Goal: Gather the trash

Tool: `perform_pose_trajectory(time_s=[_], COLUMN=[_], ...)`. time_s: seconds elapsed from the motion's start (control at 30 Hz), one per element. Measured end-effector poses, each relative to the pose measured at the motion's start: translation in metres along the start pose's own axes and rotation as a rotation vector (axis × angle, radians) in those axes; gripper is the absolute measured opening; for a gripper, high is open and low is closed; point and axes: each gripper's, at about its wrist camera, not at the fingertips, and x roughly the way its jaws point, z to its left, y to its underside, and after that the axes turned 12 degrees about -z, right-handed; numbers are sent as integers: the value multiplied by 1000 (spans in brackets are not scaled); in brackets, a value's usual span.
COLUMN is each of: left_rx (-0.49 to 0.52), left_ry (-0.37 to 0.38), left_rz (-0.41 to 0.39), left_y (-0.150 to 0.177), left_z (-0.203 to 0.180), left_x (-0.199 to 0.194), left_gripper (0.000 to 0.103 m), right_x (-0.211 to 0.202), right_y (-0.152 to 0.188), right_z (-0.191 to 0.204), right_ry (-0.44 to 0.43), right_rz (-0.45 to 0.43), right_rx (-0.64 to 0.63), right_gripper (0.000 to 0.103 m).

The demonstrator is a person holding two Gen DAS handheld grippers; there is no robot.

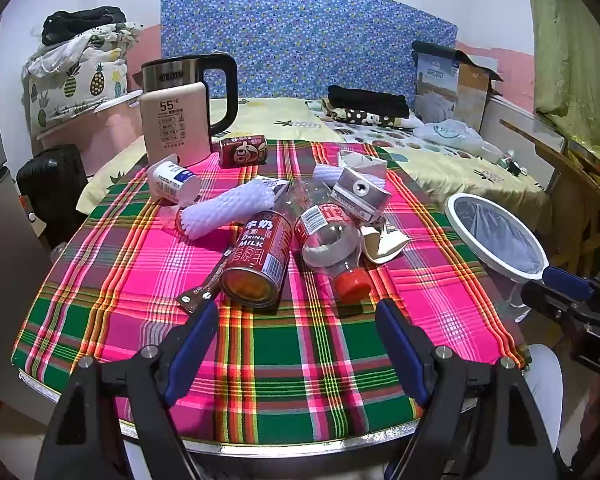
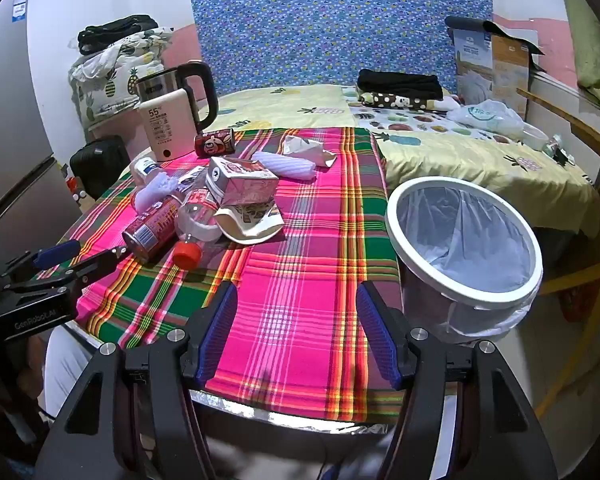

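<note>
A pile of trash lies on the plaid table [image 1: 300, 356]: a red milk can [image 1: 260, 256] on its side, a clear bottle with a red cap [image 1: 332, 248], a small carton [image 1: 360, 196], white foam netting [image 1: 228, 208], a white tub [image 1: 172, 180] and a crumpled pouch [image 1: 384, 240]. My left gripper [image 1: 298, 312] is open and empty, just in front of the can and bottle. My right gripper [image 2: 296, 300] is open and empty over the table's near right part. A white-rimmed bin [image 2: 464, 240] with a liner stands at the table's right edge.
An electric kettle [image 1: 180, 112] and a small red can [image 1: 244, 150] stand at the table's far left. A bed [image 2: 480, 152] with clothes, a box and a plastic bag lies behind. A wooden frame [image 2: 572, 120] is at the right.
</note>
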Motion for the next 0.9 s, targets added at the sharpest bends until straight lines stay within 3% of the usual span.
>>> perform_pose_trajectory(time_s=[0.9], left_rx=[20], left_ry=[3], left_rz=[-1], left_y=[-2], left_z=[-7], left_x=[-3], left_gripper=[82], right_x=[2], right_y=[0], right_z=[1], right_ry=[-4], right_rz=[4], right_rx=[-1], right_gripper=[63])
